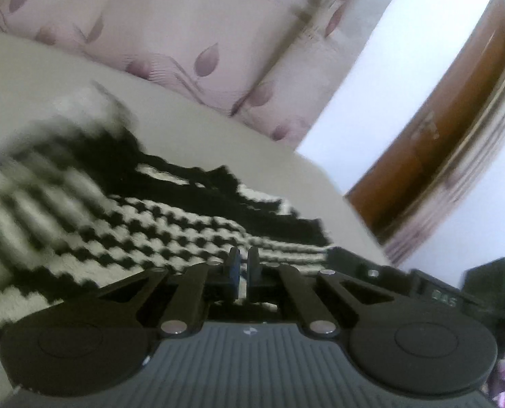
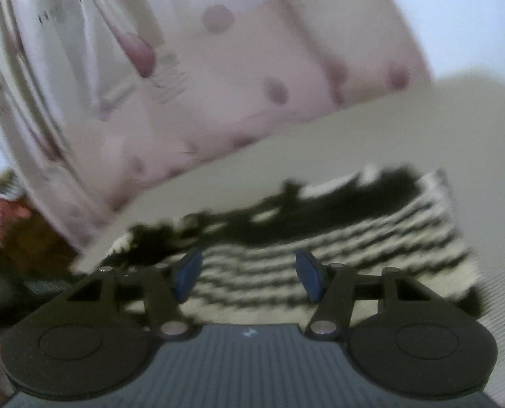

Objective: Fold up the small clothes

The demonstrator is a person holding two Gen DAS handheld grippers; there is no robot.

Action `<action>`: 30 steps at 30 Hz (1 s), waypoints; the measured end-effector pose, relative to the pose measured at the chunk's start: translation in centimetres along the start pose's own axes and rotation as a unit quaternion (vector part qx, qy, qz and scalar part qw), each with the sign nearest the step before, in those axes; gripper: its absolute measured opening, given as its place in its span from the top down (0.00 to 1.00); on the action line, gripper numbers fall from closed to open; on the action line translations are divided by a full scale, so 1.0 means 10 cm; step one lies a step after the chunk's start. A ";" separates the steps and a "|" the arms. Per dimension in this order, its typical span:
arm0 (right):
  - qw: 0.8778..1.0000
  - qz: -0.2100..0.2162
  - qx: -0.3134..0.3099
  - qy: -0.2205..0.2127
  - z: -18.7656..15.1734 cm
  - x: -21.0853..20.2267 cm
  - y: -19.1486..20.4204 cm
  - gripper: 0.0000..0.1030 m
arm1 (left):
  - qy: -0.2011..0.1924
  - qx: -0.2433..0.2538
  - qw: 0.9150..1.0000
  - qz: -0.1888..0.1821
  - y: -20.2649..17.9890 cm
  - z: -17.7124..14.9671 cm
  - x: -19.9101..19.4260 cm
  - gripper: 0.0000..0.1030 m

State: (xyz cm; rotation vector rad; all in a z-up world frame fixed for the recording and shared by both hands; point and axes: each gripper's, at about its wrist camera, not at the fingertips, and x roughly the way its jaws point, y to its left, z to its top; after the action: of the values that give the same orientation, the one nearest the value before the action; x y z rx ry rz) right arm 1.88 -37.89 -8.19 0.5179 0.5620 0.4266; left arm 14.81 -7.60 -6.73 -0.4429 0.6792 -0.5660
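A black-and-white knitted garment (image 1: 170,227) lies spread on a pale cushion surface (image 1: 218,142). My left gripper (image 1: 243,268) hovers low over the garment's near edge. Its two fingers stand close together, shut, and I cannot tell whether fabric is pinched between the pads. In the right wrist view the same garment (image 2: 337,238) lies flat ahead, blurred. My right gripper (image 2: 249,275) is held just above its near edge. It is open, with the blue pads (image 2: 187,272) wide apart and only patterned cloth visible beneath the gap.
A pale pink pillow with a leaf print (image 1: 191,34) leans behind the garment, seen also as the pillow (image 2: 184,68) in the right wrist view. A brown wooden door (image 1: 439,129) and white wall stand to the right. A dark device (image 1: 432,292) sits at the cushion's right edge.
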 end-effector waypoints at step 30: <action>0.995 0.092 0.008 0.031 -0.08 0.32 0.48 0.38 | 0.014 -0.060 0.997 0.046 1.06 0.61 -0.27 0.82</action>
State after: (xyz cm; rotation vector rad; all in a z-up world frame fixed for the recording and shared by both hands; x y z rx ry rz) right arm 2.77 -32.21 -7.30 0.5755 0.5800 0.6149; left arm 20.88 3.32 -7.05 -0.5138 0.7588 -0.4460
